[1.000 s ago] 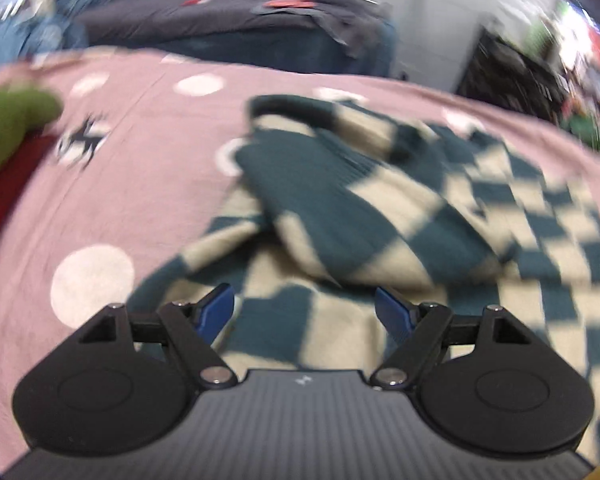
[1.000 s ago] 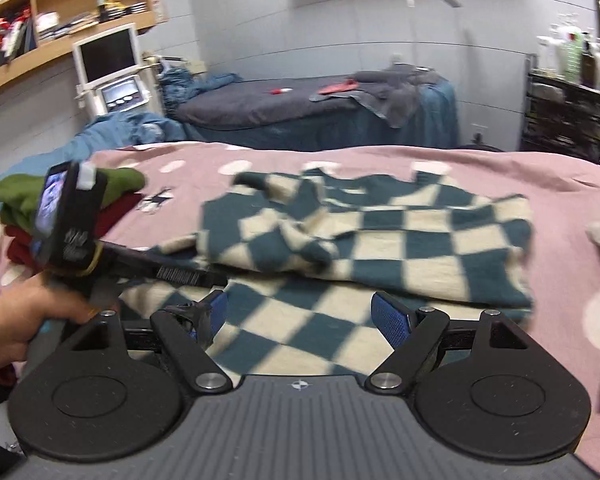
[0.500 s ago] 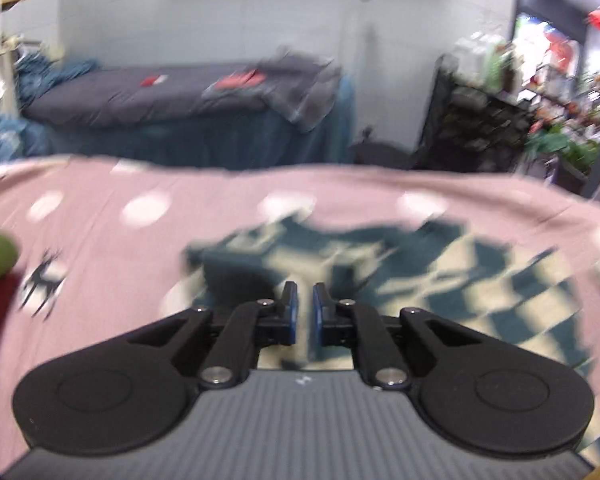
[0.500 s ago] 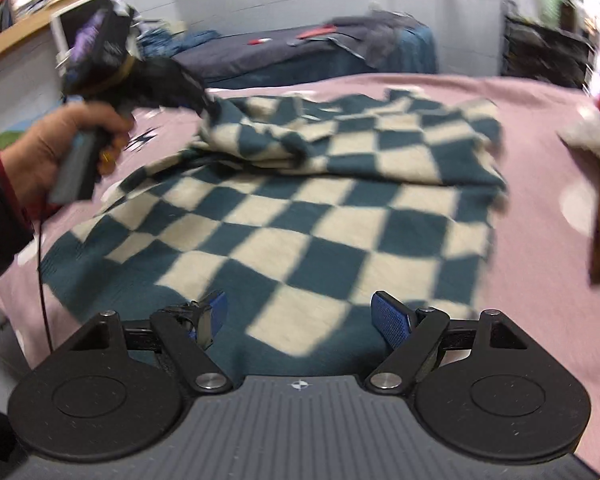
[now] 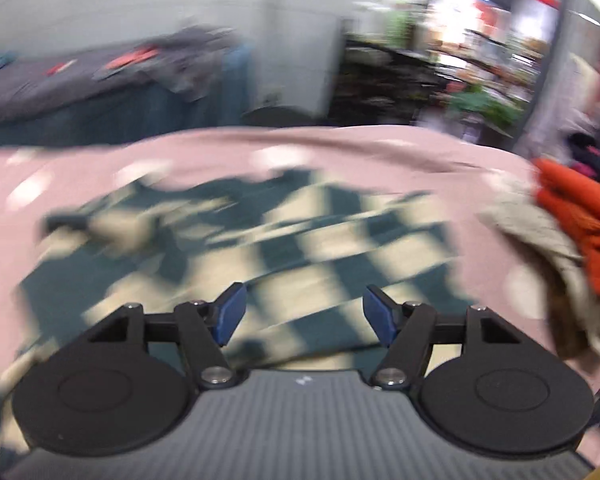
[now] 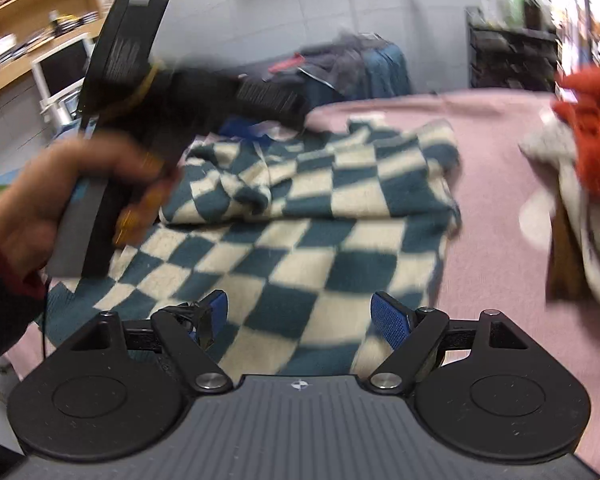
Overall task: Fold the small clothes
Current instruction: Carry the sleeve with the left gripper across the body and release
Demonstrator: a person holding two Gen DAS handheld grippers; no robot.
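Here our left gripper (image 5: 302, 312) was above the near part of the checked garment (image 5: 284, 240), its jaws opening and its blue pads (image 5: 230, 316) clear of the cloth, with nothing between them; in the right wrist view we saw that same gripper (image 6: 260, 98) from the side, carried in our left hand (image 6: 60, 200) over the garment's far left corner, though blur kept us from making out its fingertips there. Our right gripper (image 6: 302, 318) stood with its jaws wide apart and empty over the garment's near edge, the pads (image 6: 390, 324) not touching the fabric. The garment (image 6: 320, 220) itself, a teal and cream checked knit, lay on the pink spotted bedspread (image 6: 500, 200), spread flat in its near half and with a layer folded over on top along the far side. To the right of it on the same bedspread was a heap of other clothes, an orange piece (image 6: 592, 128) over a pale beige one (image 6: 572, 216). Beyond the bed stood a second bed (image 6: 340, 68) with dark cloths, a wooden shelf (image 6: 32, 8) at the left and a dark rack (image 6: 512, 56) at the right.
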